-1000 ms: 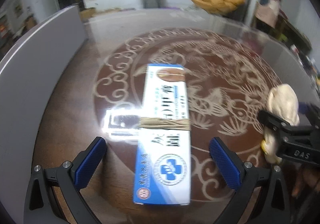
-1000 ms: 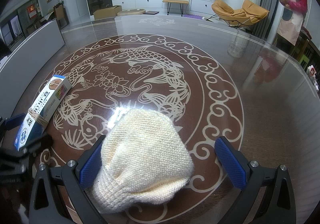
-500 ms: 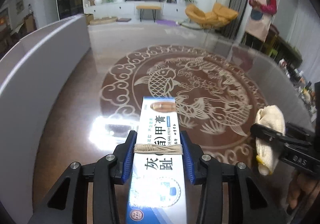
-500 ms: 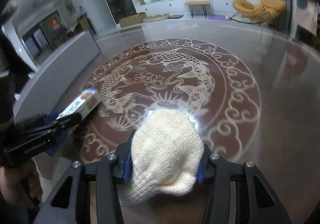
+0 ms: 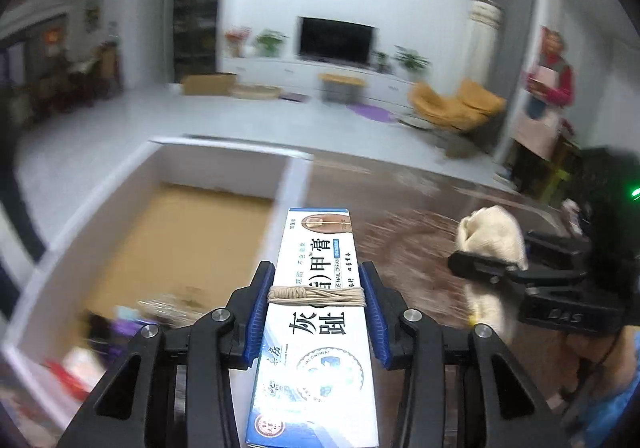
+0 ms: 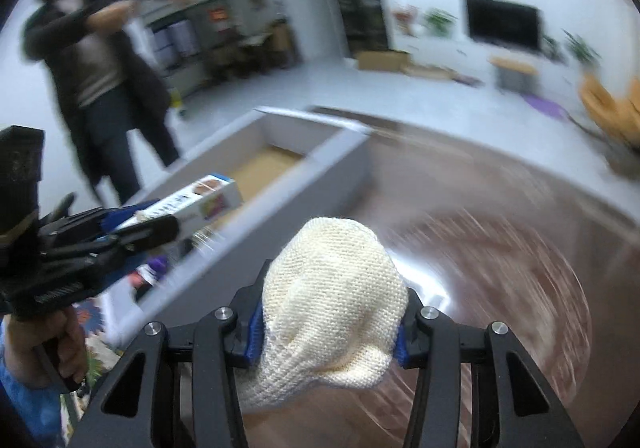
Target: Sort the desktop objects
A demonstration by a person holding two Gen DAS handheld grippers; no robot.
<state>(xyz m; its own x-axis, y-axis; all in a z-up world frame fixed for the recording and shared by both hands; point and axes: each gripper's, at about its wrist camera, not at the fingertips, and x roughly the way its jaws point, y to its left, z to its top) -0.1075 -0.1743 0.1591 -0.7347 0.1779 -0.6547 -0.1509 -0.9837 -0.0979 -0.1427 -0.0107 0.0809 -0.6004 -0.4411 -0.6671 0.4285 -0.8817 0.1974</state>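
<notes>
The left gripper (image 5: 316,312) is clamped across the middle of a light, stiff ointment box (image 5: 316,328), its flat sides giving sure purchase, while the right gripper (image 6: 328,332) squeezes a soft, compressible knitted glove (image 6: 332,300), both carried beside the grey bin (image 5: 298,176) ahead-left.

blurred: table pattern (image 6: 500,268) | blurred: bin contents (image 5: 120,328) | cropped: box (image 5: 316,328) near end

Left gripper (image 5: 316,312): matte black frame, blue ribbed pads (image 5: 256,318) on inner faces, silver round screws behind pads. Right gripper (image 6: 328,324): same black frame, blue pads, silver screws; raised letters "DAS" on side. Blue patterned sleeve (image 6: 24,396) behind left gripper handle.
</notes>
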